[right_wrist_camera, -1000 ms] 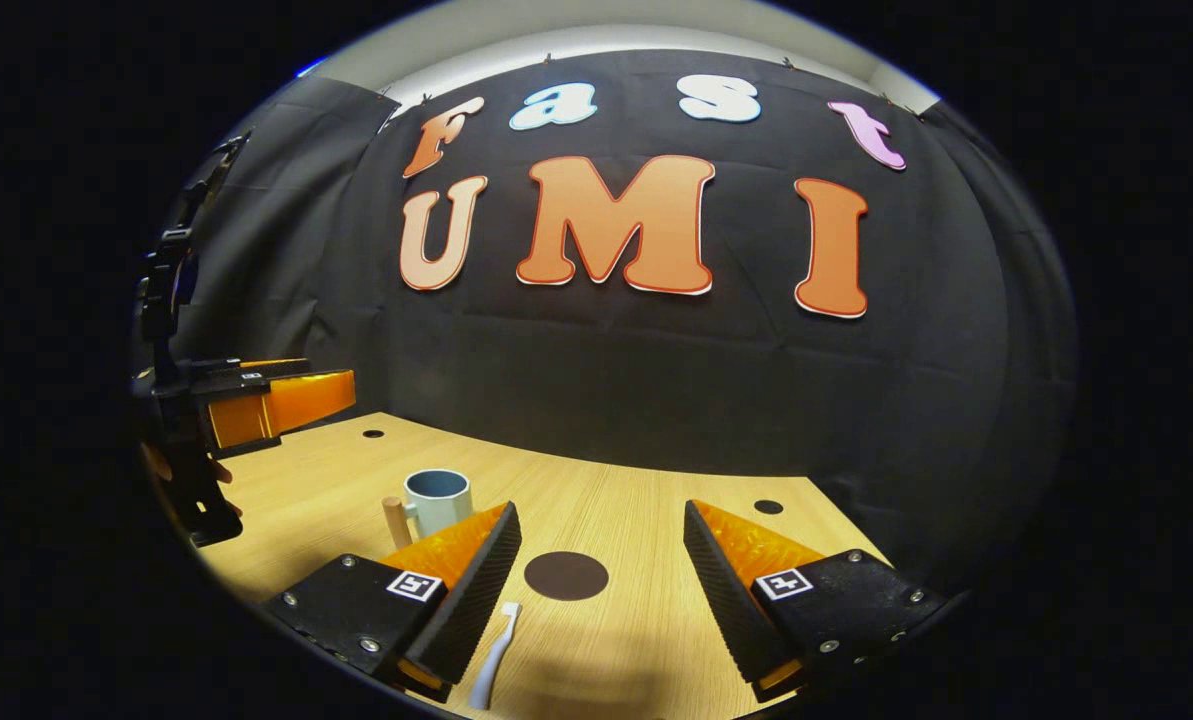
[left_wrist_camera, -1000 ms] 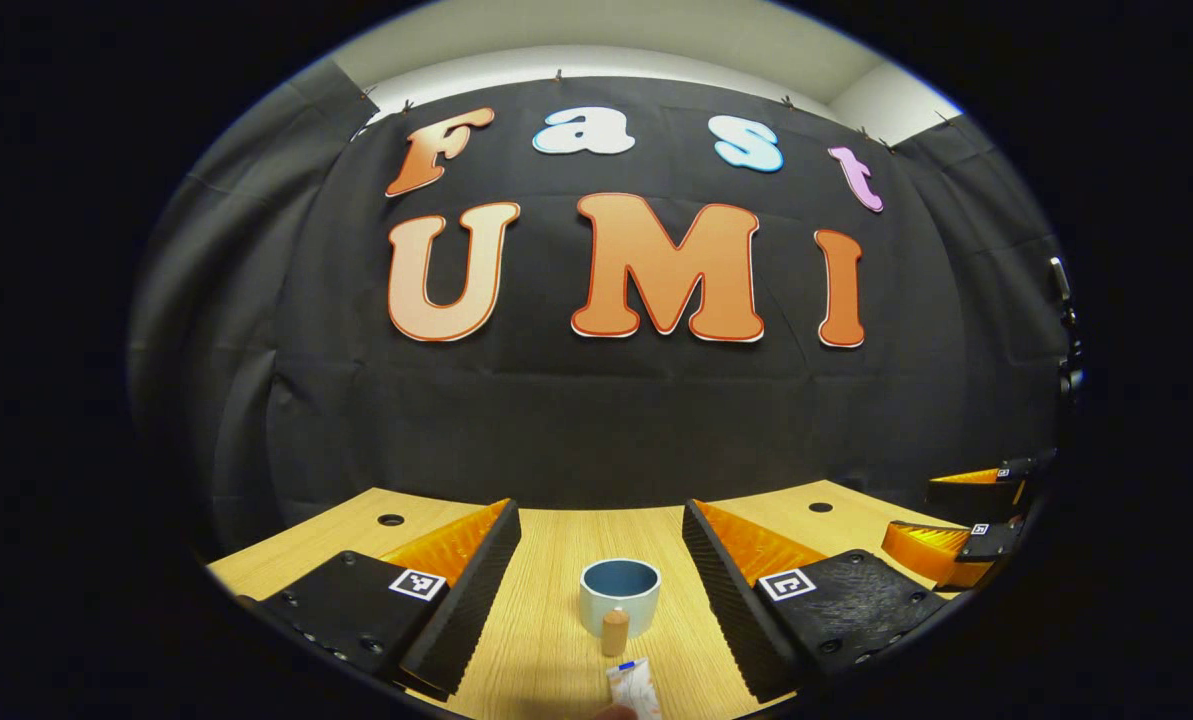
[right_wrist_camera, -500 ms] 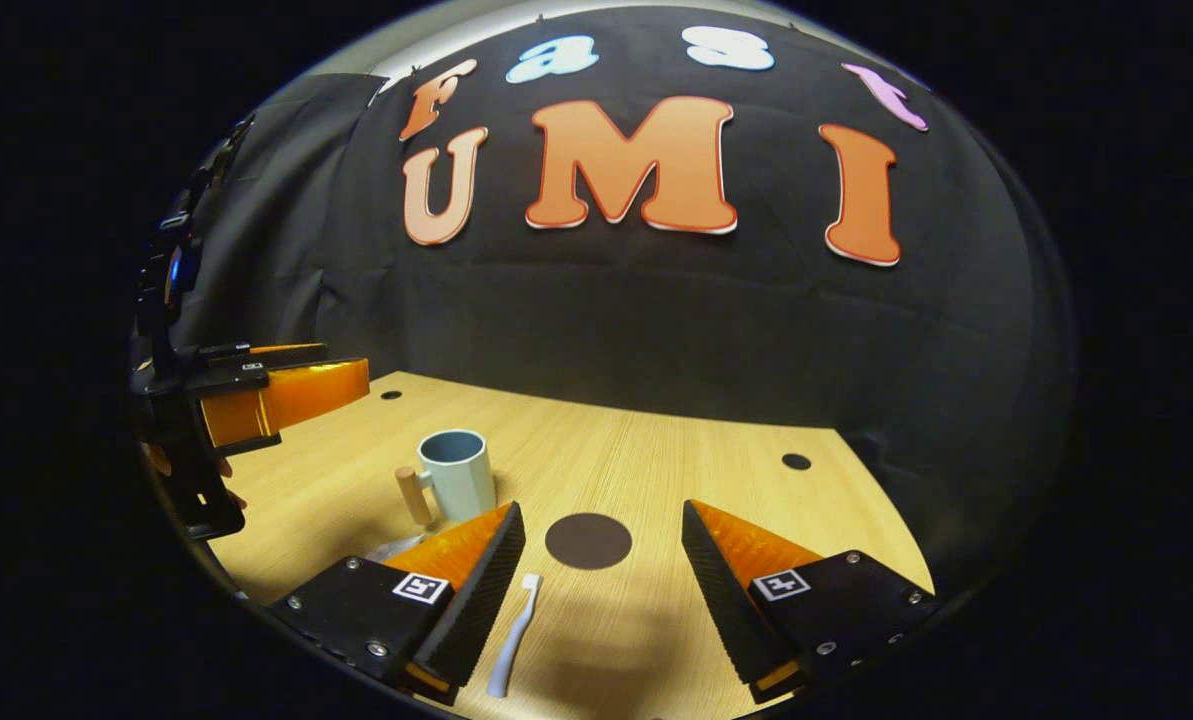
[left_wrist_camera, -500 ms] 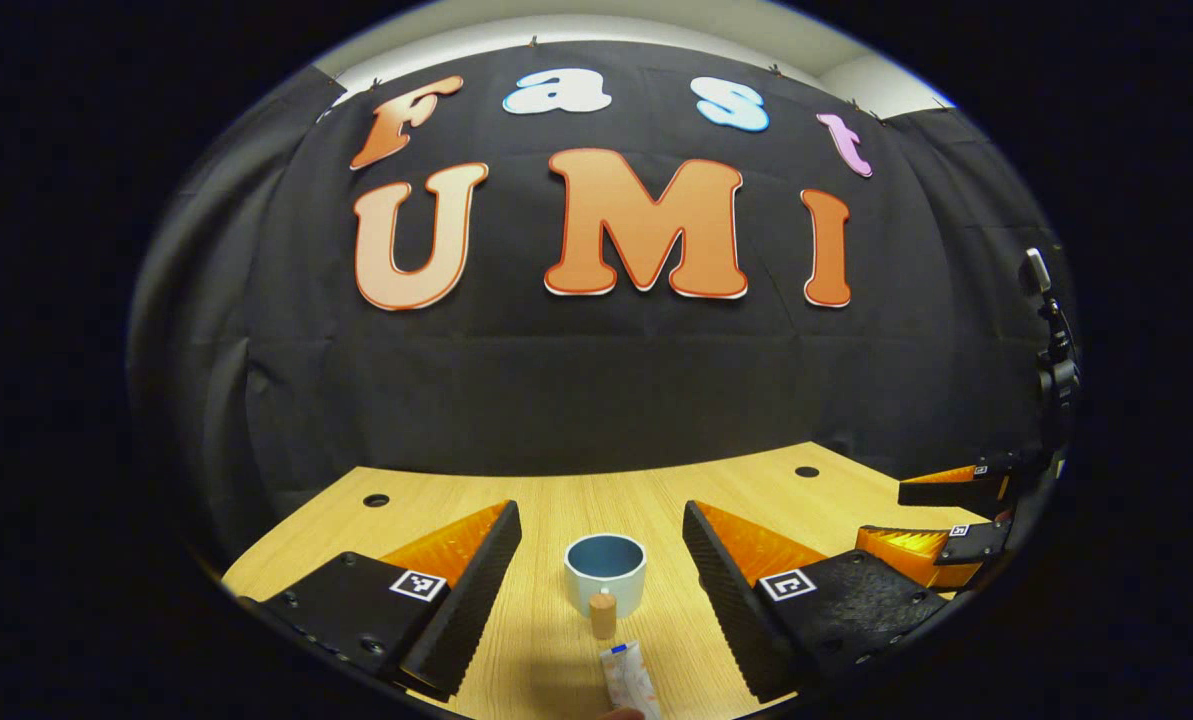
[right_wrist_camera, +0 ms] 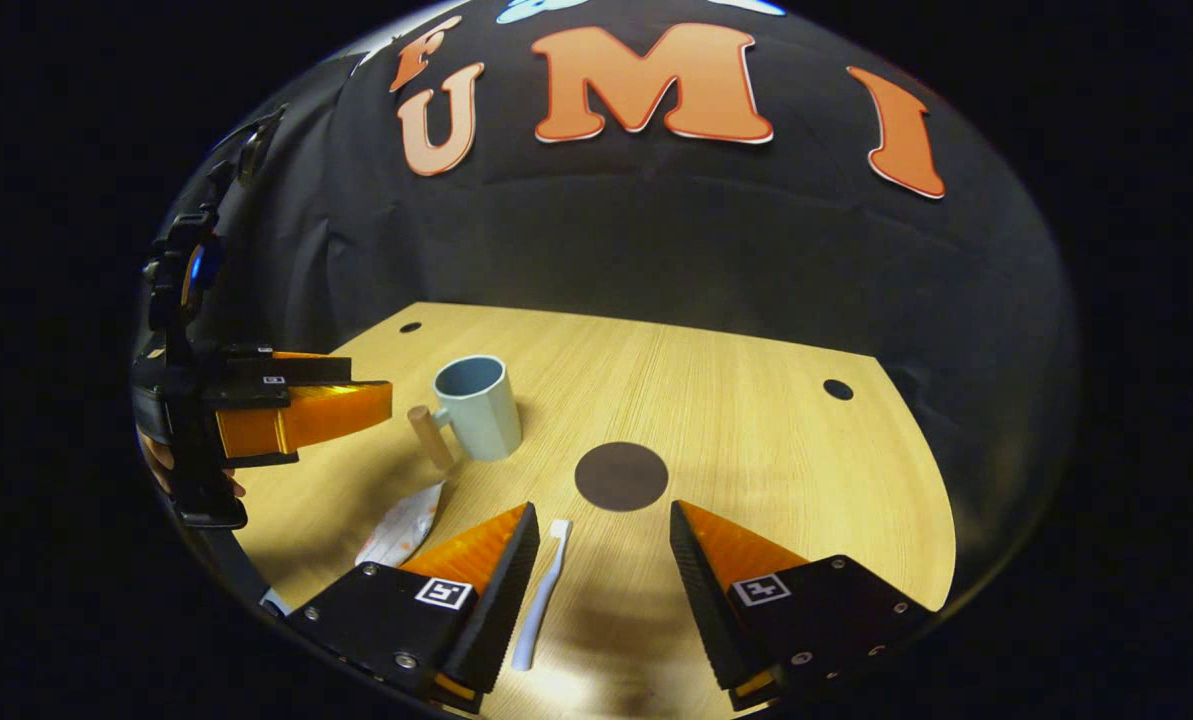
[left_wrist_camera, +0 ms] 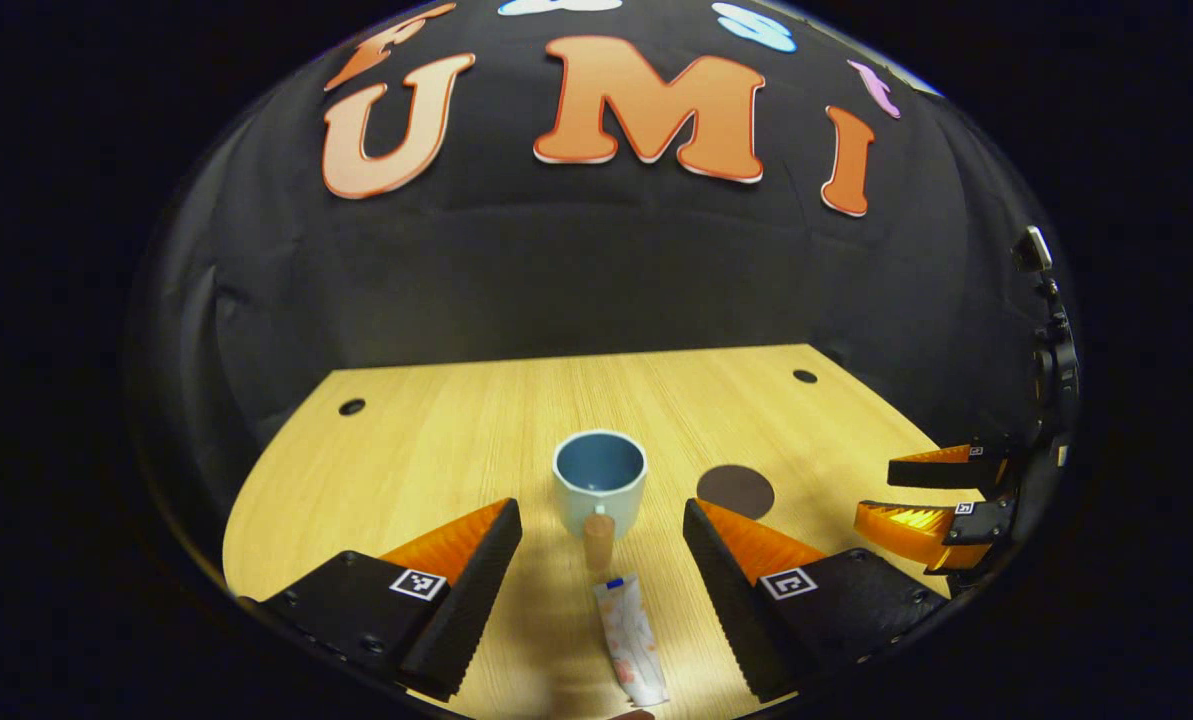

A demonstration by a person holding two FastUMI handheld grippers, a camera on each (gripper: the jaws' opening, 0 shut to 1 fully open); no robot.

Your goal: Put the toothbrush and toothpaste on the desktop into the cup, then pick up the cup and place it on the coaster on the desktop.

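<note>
Newly revealed coaster (left_wrist_camera: 735,490); toothpaste (left_wrist_camera: 632,643) end cropped

One cup (left_wrist_camera: 600,478) with one wooden handle (left_wrist_camera: 599,541), one toothpaste tube (left_wrist_camera: 631,642), one toothbrush (right_wrist_camera: 542,592) and one round dark coaster (right_wrist_camera: 621,476) sit on one wooden desktop (right_wrist_camera: 756,420). The desktop has two small round holes (left_wrist_camera: 352,407) near its far corners. Two grippers are counted: the left gripper (left_wrist_camera: 602,552) and the right gripper (right_wrist_camera: 604,560), each with two fingers

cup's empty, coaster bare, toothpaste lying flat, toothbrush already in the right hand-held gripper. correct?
Not the last part. The right gripper view shows the toothbrush lying on the desktop between the open fingers of the right hand-held gripper, ungripped. The rest holds.
</note>
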